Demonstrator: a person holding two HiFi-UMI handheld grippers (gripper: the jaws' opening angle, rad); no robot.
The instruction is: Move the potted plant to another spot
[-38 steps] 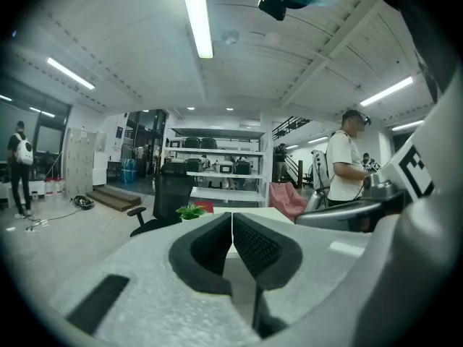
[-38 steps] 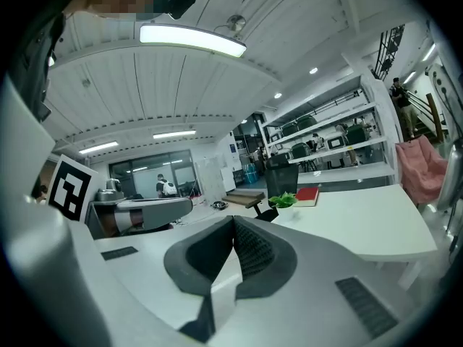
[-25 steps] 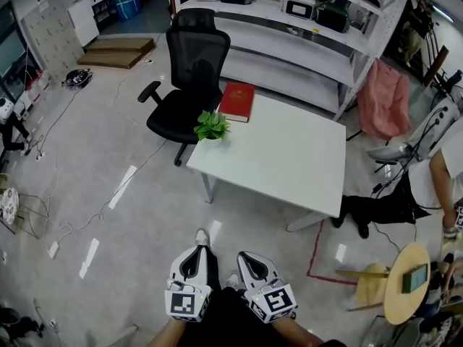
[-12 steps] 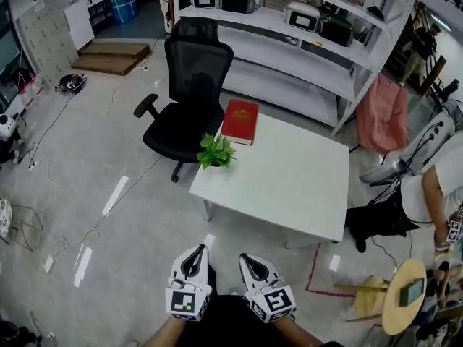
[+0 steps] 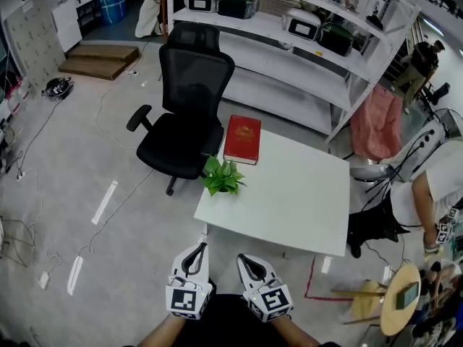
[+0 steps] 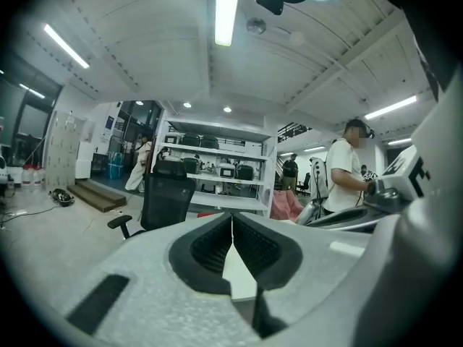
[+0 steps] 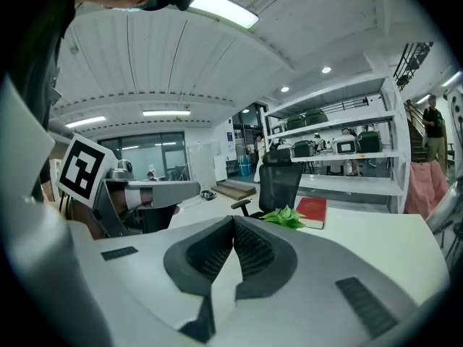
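Both the left gripper (image 5: 195,250) and right gripper (image 5: 248,260) have their jaws pressed together on nothing, held side by side low against the body, well short of the table (image 5: 289,201). The plant (image 5: 223,177) stands at about 12 o'clock from them, near the table's 9 o'clock edge, with a red book (image 5: 243,139) just beside it at 1 o'clock. This looks like the approach step. Next, one gripper must reach the plant, spread its jaws, and take the pot low, under the leaves.
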